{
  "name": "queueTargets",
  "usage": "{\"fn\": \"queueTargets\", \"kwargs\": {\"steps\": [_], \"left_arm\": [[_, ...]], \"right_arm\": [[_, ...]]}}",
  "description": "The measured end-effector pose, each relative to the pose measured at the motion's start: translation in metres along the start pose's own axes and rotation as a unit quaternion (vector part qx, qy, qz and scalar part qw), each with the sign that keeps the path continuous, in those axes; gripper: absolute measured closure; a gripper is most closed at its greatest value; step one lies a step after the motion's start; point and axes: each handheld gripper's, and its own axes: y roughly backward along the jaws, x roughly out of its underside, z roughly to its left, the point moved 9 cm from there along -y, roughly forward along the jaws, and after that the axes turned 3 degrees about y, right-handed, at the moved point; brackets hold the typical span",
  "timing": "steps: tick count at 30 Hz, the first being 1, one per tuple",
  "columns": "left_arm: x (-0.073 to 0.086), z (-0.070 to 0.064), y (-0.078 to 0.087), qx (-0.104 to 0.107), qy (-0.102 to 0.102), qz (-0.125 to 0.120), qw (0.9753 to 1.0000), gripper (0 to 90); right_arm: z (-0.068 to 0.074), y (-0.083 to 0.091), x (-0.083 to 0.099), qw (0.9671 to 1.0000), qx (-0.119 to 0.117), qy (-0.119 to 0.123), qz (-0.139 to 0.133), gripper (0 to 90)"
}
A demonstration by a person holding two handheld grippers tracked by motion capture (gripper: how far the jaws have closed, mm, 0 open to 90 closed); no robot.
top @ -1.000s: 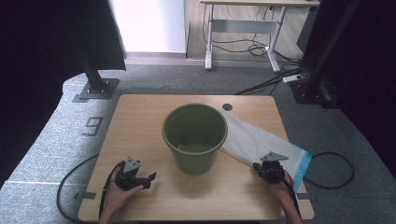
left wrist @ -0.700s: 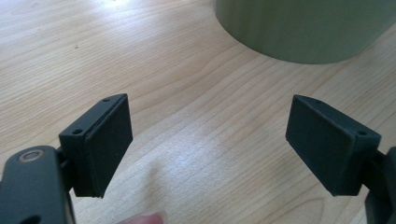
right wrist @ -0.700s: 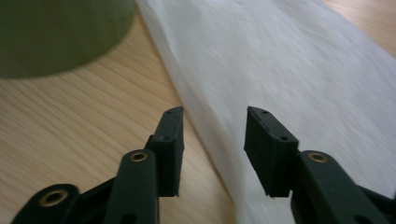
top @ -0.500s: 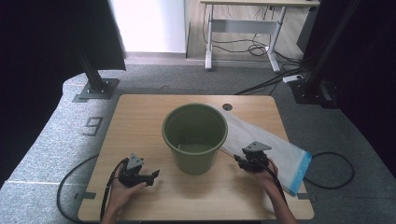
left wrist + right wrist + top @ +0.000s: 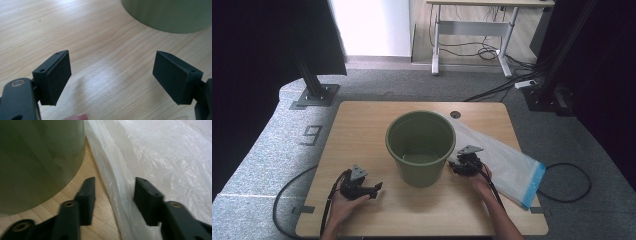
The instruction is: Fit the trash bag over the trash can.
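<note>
Green bucket (image 5: 421, 147) stands upright mid-surface (image 5: 362, 125), with a clear plastic bag (image 5: 507, 162) lying flat just to its right, blue-edged end toward the near right corner. Right gripper (image 5: 455, 167) sits low beside the bucket's right side, jaws part-open and straddling the bag's near edge, not closed on it. Left gripper (image 5: 377, 187) rests near the front left, jaws wide open over bare wood, pointing toward the bucket base.
</note>
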Motion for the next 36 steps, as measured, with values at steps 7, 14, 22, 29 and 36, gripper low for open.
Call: {"fn": "queueTargets", "kwargs": {"steps": [7, 14, 22, 29, 36], "left_arm": [[-0.002, -0.004, 0.002, 0.003, 0.01, -0.008, 0.9999, 15.2], [-0.002, -0.004, 0.001, 0.008, 0.012, -0.006, 0.9999, 15.3], [-0.002, -0.006, -0.002, 0.013, 0.005, 0.0, 0.9999, 15.3], [0.002, -0.01, -0.008, 0.015, -0.004, 0.012, 0.9998, 15.3], [0.002, -0.012, -0.007, 0.017, -0.002, 0.009, 0.9998, 15.3]], "right_arm": [[-0.01, 0.016, 0.013, 0.9998, 0.012, -0.008, 0.011, 88.4], [-0.01, 0.052, 0.043, 0.9992, 0.012, -0.037, 0.011, 88.6], [-0.008, 0.064, 0.036, 0.9997, 0.013, -0.014, -0.017, 58.3], [0.003, 0.033, 0.002, 0.9991, 0.005, 0.022, -0.036, 39.1], [0.011, 0.01, -0.003, 0.9989, -0.009, 0.035, -0.031, 40.7]]}}
